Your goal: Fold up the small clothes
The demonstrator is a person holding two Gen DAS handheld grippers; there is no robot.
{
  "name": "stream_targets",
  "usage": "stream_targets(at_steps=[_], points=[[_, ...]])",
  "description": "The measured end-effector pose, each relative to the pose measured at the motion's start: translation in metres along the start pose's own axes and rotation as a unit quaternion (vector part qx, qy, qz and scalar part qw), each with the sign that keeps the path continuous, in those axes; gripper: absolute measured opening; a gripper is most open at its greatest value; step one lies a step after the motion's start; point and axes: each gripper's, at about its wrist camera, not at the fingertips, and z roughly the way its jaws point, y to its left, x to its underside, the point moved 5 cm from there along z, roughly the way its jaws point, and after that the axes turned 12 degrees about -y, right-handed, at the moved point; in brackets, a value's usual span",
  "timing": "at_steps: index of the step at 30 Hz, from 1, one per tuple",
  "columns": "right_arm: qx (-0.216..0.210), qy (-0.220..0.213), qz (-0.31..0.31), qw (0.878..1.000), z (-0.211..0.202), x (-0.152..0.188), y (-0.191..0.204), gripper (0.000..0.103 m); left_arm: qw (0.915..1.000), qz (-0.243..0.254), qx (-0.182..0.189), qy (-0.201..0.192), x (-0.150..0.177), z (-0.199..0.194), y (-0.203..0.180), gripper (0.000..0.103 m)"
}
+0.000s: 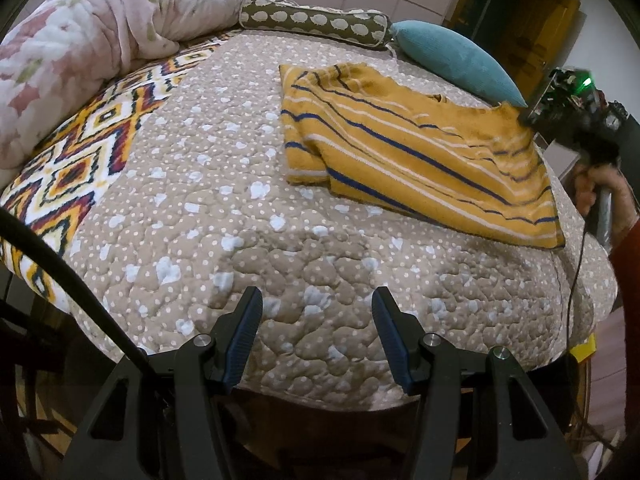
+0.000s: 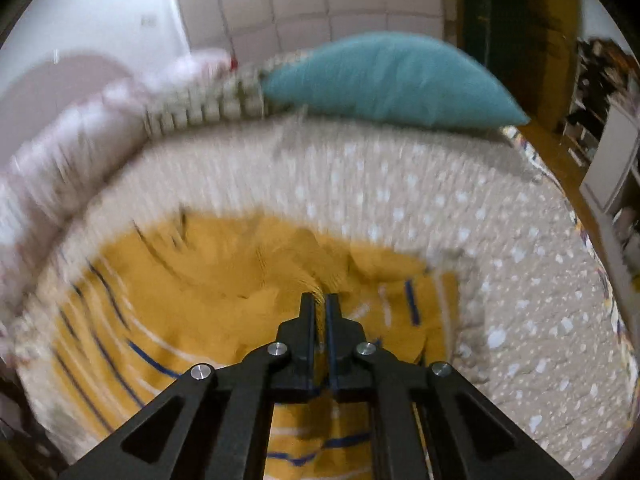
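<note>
A mustard-yellow garment [image 1: 400,148] with navy and white stripes lies partly folded on the right half of the bed. My right gripper [image 2: 320,298] is shut on a pinch of its yellow fabric [image 2: 200,280], which bunches up at the fingertips; the right wrist view is blurred. In the left wrist view that gripper [image 1: 522,117] holds the garment's far right corner raised off the quilt, with a person's hand [image 1: 600,188] on its handle. My left gripper [image 1: 317,294] stands open over the bare quilt near the bed's front edge, well short of the garment and with nothing between its fingers.
The bed wears a beige dotted quilt [image 1: 200,200]. A teal pillow [image 1: 452,60] and a brown patterned bolster [image 1: 316,20] lie along the far side. A pink blanket [image 1: 100,28] is heaped at the far left over a zigzag-patterned cover [image 1: 80,152]. A cable [image 1: 576,272] hangs at the right edge.
</note>
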Motion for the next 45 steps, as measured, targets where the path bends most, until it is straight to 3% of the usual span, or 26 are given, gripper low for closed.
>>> stream_targets(at_steps=[3, 7, 10, 13, 15, 16, 18, 22, 24, 28, 30, 34, 37, 39, 42, 45], points=[[0.025, -0.016, 0.014, 0.999, -0.001, -0.020, -0.014, 0.005, 1.0000, 0.003, -0.001, 0.000, 0.001, 0.001, -0.002, 0.056], [0.086, 0.024, 0.003, 0.996, 0.035, -0.011, -0.034, 0.006, 1.0000, 0.005, -0.006, -0.004, 0.001, -0.004, -0.003, 0.056], [0.109, 0.055, 0.008, 0.993, 0.047, 0.007, -0.038, 0.006, 0.9999, 0.001, -0.011, -0.011, -0.002, -0.009, 0.001, 0.056], [0.130, 0.011, 0.018, 0.991, 0.026, -0.002, -0.034, 0.009, 0.9997, -0.006, -0.015, -0.017, -0.004, -0.013, 0.006, 0.056], [0.117, -0.038, 0.040, 0.992, -0.004, -0.018, -0.022, 0.019, 0.9996, -0.011, -0.016, -0.020, -0.005, -0.014, 0.009, 0.056], [0.092, -0.061, 0.045, 0.993, -0.021, -0.029, -0.006, 0.028, 0.9996, -0.015, -0.014, -0.022, -0.006, -0.014, 0.011, 0.056], [0.051, -0.070, 0.033, 0.996, -0.033, -0.038, 0.021, 0.032, 0.9995, -0.016, -0.011, -0.025, -0.005, -0.015, 0.012, 0.056], [-0.055, -0.015, -0.015, 0.998, -0.023, -0.024, 0.109, 0.032, 0.9993, -0.012, -0.014, -0.034, -0.001, -0.022, 0.017, 0.056], [-0.082, 0.015, -0.045, 0.995, -0.004, -0.007, 0.153, 0.031, 0.9988, -0.007, -0.023, -0.043, 0.001, -0.029, 0.026, 0.056], [-0.100, 0.058, -0.102, 0.988, 0.048, 0.018, 0.226, 0.031, 0.9971, -0.011, -0.038, -0.065, 0.004, -0.043, 0.049, 0.060], [-0.079, 0.080, -0.128, 0.985, 0.082, 0.028, 0.252, 0.031, 0.9958, -0.021, -0.045, -0.077, 0.004, -0.050, 0.063, 0.065], [-0.043, 0.155, -0.144, 0.976, 0.153, 0.048, 0.289, 0.034, 0.9930, -0.035, -0.074, -0.085, 0.009, -0.061, 0.096, 0.065], [-0.005, 0.147, -0.186, 0.972, 0.166, 0.042, 0.305, 0.037, 0.9899, -0.051, -0.097, -0.090, 0.014, -0.070, 0.122, 0.065], [-0.005, 0.125, -0.197, 0.972, 0.156, 0.033, 0.316, 0.037, 0.9887, -0.064, -0.102, -0.090, 0.016, -0.073, 0.135, 0.065], [-0.053, 0.077, -0.209, 0.973, 0.107, 0.022, 0.331, 0.037, 0.9864, -0.085, -0.110, -0.087, 0.022, -0.076, 0.152, 0.065], [-0.144, 0.066, -0.257, 0.953, 0.035, 0.045, 0.352, 0.037, 0.9848, -0.099, -0.113, -0.087, 0.027, -0.077, 0.161, 0.065]])
